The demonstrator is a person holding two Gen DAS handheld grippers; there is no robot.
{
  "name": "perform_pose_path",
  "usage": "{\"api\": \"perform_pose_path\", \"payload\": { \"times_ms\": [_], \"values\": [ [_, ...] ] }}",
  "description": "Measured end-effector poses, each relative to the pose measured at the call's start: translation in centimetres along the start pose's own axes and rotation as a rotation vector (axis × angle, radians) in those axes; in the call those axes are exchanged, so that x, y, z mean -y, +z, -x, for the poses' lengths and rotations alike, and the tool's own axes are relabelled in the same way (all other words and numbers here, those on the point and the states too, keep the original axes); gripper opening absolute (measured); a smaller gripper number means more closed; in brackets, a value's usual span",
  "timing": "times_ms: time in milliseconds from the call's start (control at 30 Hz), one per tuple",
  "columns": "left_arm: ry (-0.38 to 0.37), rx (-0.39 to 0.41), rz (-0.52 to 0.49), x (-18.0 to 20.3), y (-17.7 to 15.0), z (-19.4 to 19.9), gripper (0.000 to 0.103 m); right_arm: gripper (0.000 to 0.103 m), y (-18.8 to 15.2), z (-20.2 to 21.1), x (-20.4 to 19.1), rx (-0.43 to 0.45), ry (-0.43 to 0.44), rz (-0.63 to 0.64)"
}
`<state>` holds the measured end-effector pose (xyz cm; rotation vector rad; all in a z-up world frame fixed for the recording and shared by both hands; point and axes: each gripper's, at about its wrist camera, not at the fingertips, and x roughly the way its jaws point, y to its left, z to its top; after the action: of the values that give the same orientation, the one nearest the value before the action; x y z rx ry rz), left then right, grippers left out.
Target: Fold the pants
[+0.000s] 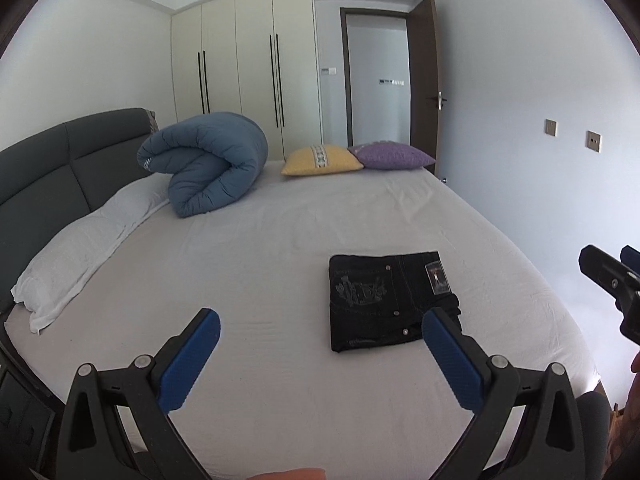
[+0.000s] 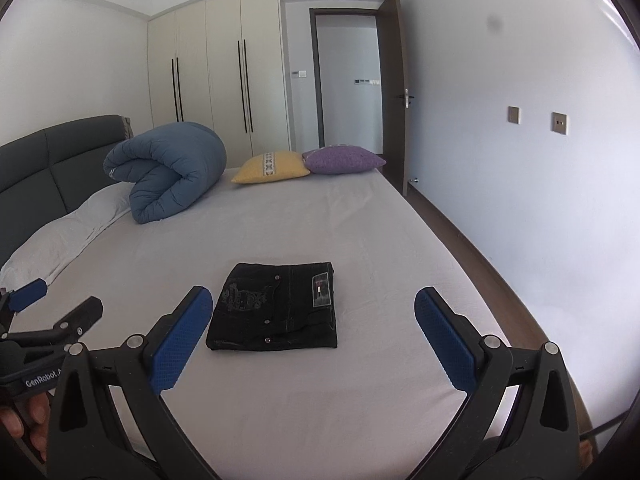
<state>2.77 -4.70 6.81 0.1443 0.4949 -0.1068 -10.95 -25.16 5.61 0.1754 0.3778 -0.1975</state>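
The black pants (image 1: 390, 302) lie folded into a compact rectangle on the white bed sheet (image 1: 260, 240), with a pocket print and a label facing up. They also show in the right wrist view (image 2: 276, 306). My left gripper (image 1: 320, 328) is open and empty, held above the sheet to the near left of the pants. My right gripper (image 2: 314, 304) is open and empty, held above the near edge of the pants. The right gripper shows at the right edge of the left wrist view (image 1: 612, 276), and the left gripper at the left edge of the right wrist view (image 2: 52, 304).
A rolled blue duvet (image 1: 208, 164) and a white pillow (image 1: 84, 248) lie by the grey headboard (image 1: 60, 168). A yellow cushion (image 1: 320, 160) and a purple cushion (image 1: 392, 156) sit at the far edge. The bed's right edge (image 2: 460, 264) drops to a wood floor.
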Motion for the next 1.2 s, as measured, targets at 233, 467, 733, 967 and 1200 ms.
{"api": "perform_pose_path", "payload": {
  "times_ms": [233,467,733,967,1200],
  "values": [
    [-0.010,-0.129,0.027,0.1,-1.2,-2.9,0.103,0.103,-0.7,-3.8,-0.1,-0.085,-0.009,-0.009],
    [0.017,-0.167,0.056,-0.4,-1.3,-3.9,0.103,0.103,-1.5,-5.8,0.1,-0.132,-0.033,-0.001],
    [0.019,-0.182,0.048,-0.1,-1.5,-4.2,0.103,0.103,-2.4,-7.1,0.2,-0.163,-0.036,0.006],
    [0.017,-0.192,0.047,0.0,-1.9,-4.3,0.103,0.103,-2.7,-7.2,0.1,-0.171,-0.034,0.007],
    [0.016,-0.198,0.049,0.1,-2.2,-4.4,0.103,0.103,-3.2,-7.5,-0.1,-0.175,-0.029,0.014]
  ]
}}
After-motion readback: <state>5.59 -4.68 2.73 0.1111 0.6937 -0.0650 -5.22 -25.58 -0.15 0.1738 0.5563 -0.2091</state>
